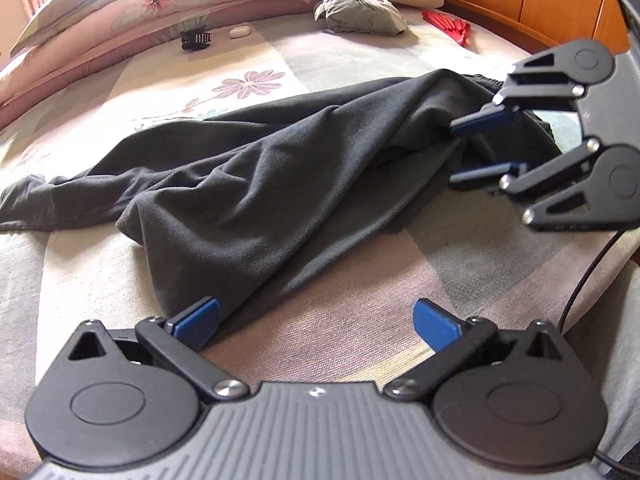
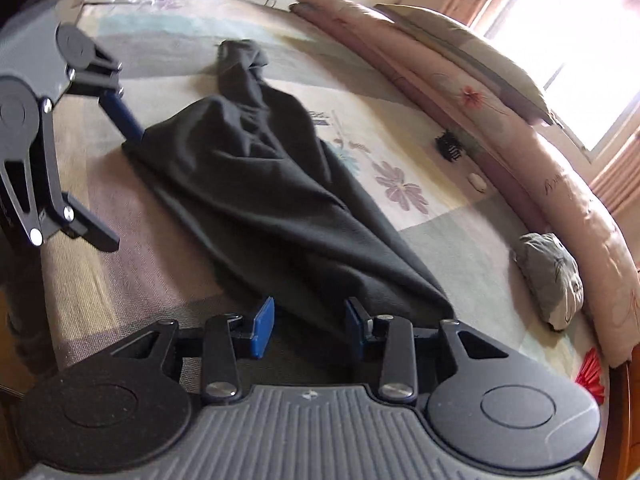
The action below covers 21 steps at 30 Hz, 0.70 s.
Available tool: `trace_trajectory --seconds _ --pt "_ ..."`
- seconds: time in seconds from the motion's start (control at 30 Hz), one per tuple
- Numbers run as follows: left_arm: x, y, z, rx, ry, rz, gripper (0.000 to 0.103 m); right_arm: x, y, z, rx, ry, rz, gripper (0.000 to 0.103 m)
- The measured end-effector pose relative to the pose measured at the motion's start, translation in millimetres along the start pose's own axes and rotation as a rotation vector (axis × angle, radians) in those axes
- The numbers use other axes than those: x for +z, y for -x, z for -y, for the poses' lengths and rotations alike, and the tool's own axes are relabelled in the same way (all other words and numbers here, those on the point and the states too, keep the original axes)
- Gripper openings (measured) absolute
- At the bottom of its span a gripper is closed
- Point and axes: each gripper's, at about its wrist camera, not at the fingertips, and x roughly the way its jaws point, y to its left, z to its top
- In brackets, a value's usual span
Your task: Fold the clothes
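Claws both apart: left claw [image 1: 316, 320] beside dark garment [image 1: 248, 184], right claw [image 2: 310, 328] astride it.

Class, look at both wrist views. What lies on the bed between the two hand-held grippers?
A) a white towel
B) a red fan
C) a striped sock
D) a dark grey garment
D: a crumpled dark grey garment stretches across the bed from the open left hand-held gripper to the right hand-held gripper.

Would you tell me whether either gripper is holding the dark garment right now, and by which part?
Nothing is held: the left gripper and right gripper stand open at opposite ends of the dark garment.
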Motion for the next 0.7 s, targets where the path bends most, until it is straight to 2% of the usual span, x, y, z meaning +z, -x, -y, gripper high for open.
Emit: trace_trajectory --seconds 0.07,0.17,0.33,0.37,0.4,0.43,0.53,0.6,0.7 --pt "-4 10 -6 0.019 0.006 0.008 0.102 6 -11 -16 0.032 0.051 0.004 0.043" --pt "-12 22 -16 0.032 0.043 0.018 0.102 17 -28 -45 0.009 0.207 0.009 0.043" --pt "-26 36 -32 0.05 0.099 0.032 0.102 35 -44 -50 0.076 0.174 -0.021 0.04" --pt "-27 40 -36 0.052 0.107 0.038 0.102 39 -47 -51 0.09 0.167 -0.027 0.038" --pt "-29 44 -41 0.052 0.113 0.046 0.102 43 -50 -52 0.103 0.16 -0.033 0.027" --pt "-31 48 -45 0.053 0.119 0.053 0.102 46 -53 -54 0.117 0.154 -0.039 0.011" --pt "-36 59 -59 0.09 0.117 0.069 0.102 57 -56 -54 0.166 0.104 -0.051 0.004" --pt "-40 65 -70 0.133 0.125 0.08 0.102 66 -53 -59 0.213 0.088 -0.038 0.004" --pt "-48 75 -88 0.174 0.159 0.102 0.102 85 -47 -70 0.32 0.046 -0.006 0.001"
